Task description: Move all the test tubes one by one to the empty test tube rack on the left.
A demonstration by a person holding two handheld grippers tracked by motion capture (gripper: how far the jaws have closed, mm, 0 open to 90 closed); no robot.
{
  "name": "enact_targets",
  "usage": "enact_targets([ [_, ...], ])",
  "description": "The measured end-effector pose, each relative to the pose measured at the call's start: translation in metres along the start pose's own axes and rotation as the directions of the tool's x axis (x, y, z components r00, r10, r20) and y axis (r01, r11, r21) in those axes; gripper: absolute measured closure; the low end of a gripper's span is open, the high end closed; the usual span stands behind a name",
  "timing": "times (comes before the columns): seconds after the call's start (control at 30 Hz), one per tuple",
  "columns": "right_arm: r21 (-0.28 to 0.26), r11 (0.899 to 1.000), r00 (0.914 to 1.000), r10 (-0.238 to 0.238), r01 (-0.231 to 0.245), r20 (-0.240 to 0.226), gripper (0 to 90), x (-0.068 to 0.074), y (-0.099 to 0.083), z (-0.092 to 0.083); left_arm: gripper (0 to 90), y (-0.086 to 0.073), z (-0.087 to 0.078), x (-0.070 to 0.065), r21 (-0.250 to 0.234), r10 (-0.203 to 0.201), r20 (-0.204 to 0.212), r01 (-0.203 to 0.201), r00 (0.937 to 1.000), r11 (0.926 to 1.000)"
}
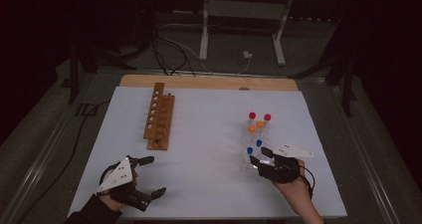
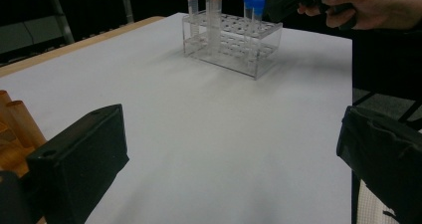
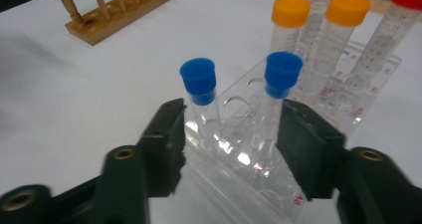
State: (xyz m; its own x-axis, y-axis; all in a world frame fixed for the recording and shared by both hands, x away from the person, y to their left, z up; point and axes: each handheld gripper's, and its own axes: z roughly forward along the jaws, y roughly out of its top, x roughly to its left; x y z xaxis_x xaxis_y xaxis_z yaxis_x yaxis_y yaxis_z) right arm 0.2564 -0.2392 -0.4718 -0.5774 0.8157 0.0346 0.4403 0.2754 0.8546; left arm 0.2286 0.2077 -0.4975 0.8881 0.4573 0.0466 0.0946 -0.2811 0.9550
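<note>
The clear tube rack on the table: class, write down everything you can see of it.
The clear tube rack is a see-through plastic block with rows of round holes in its top and red numbers printed on it. It stands flat on the white table, at the person's right. Six capped tubes stand upright in it: two red, two orange, two blue. The right gripper is open with its jaws either side of the blue pair.

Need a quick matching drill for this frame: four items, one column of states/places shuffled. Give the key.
Items:
1. wooden rack
2. clear rack
3. left gripper
4. right gripper

States:
A. open, over bare table
B. holds six capped tubes
C. empty, on the table's left
D. open, jaws either side of two blue-capped tubes

Pairs: 1-C, 2-B, 3-A, 4-D
</note>
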Motion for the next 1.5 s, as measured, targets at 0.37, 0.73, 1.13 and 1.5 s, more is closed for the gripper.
enact_targets([
  [0.37,0.034,0.999,0.9995,-0.023,0.024,-0.020,71.7,0.004,0.002,0.009,0.4,0.000,0.001,0.000,0.001,-0.002,0.001,0.002,1.0000,1.0000],
  [0.73,0.049,0.998,0.9993,-0.036,0.036,-0.011,76.8,0.008,0.004,0.016,0.4,0.000,0.001,0.000,0.003,-0.002,0.002,0.002,1.0000,1.0000],
  [1.13,0.002,0.998,0.9982,-0.060,0.060,0.000,77.2,0.011,0.013,0.003,0.4,0.001,0.002,-0.001,0.031,-0.013,-0.018,0.014,0.9997,0.9994],
  [1.5,-0.108,0.988,0.9940,-0.109,0.108,-0.003,77.2,0.021,0.039,-0.024,0.5,0.004,0.002,-0.002,0.024,-0.007,0.017,0.007,0.9998,0.9997],
])
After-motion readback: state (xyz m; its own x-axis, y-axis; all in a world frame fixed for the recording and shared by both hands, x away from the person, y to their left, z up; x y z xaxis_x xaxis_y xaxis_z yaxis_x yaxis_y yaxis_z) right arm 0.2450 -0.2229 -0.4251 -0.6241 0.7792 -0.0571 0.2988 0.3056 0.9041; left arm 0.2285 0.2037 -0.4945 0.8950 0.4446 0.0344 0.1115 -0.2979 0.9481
